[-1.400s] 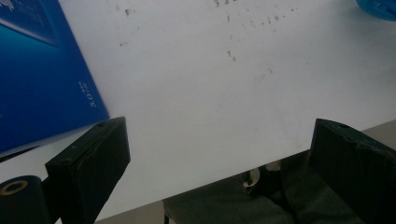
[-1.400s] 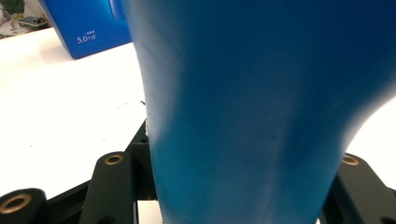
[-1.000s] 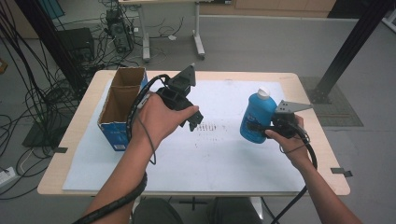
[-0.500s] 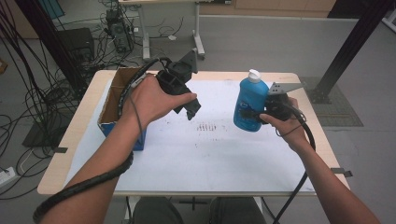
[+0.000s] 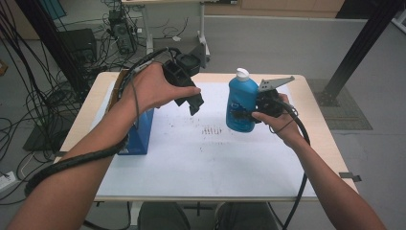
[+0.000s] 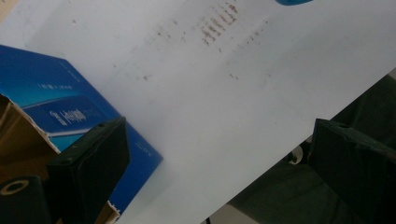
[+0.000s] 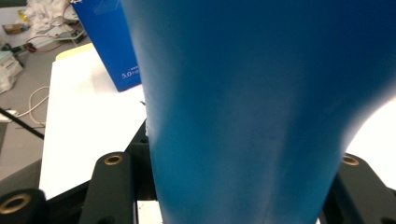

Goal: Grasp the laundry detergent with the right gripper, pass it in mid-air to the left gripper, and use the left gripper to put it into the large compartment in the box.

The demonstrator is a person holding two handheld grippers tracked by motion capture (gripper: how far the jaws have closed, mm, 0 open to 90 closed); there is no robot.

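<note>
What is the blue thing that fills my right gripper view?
Observer: A blue bottle with a white cap, upright, clamped by the right tool.
Operator: Where is the other tool?
Observer: The left tool is open and empty, held above the white sheet, left of the bottle.
Operator: Is the blue box closed?
Observer: No. In the left gripper view the blue box has a torn, open top with brown cardboard inside.
</note>
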